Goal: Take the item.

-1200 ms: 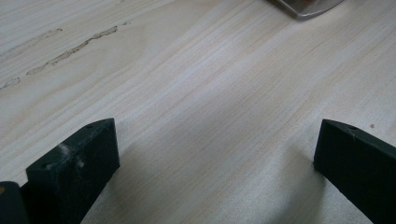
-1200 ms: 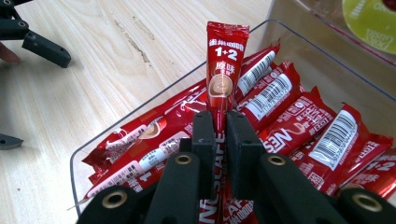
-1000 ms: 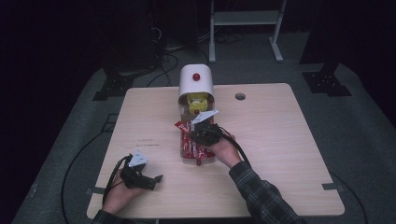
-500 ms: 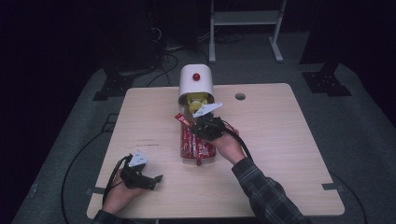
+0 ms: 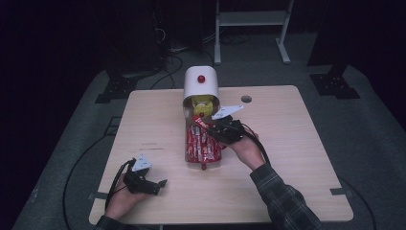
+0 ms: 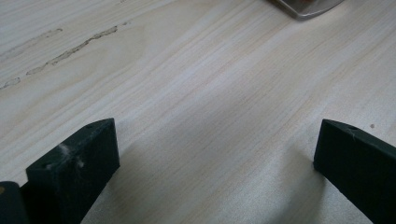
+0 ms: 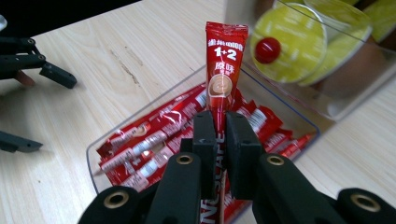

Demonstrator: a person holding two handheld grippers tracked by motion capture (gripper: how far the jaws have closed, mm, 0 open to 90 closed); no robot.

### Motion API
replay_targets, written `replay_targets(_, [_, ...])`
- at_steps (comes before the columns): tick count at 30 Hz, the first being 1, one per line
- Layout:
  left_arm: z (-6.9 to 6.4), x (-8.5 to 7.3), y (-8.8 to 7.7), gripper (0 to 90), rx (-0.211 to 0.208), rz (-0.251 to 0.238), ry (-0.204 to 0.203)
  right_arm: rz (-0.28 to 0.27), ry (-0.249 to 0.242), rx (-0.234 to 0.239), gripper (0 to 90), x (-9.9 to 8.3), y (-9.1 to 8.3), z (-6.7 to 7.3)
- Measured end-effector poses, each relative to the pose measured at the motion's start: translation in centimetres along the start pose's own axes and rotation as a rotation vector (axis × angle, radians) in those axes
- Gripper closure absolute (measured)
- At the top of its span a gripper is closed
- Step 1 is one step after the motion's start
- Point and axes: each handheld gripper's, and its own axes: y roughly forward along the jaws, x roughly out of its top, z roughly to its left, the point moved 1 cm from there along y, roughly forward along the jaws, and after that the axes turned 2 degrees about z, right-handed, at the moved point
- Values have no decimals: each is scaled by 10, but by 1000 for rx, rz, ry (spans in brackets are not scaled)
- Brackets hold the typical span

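Right gripper point(image 7: 217, 135) clamps a red coffee sachet point(image 7: 223, 70), sticking up beyond its jaws above the clear tray point(image 7: 280, 105) of sachets. Left gripper point(image 6: 212, 154): jaws wide apart over bare table point(image 6: 196, 79).

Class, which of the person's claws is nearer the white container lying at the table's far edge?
Right. The right claw sits just before the white container, over the tray; the left claw rests near the table's near-left corner.

Glossy foil sachet point(image 7: 225, 70), matt pale wood table point(image 6: 196, 93)
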Motion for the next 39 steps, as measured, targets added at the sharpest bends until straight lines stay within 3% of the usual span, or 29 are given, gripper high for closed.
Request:
replay_targets(21, [0,0,0,0,0,1,-1,-5,60,-28,827,-34,-33,-27])
replay_targets(39, [0,0,0,0,0,1,0,7,98,-46,827,-63,-45,-43])
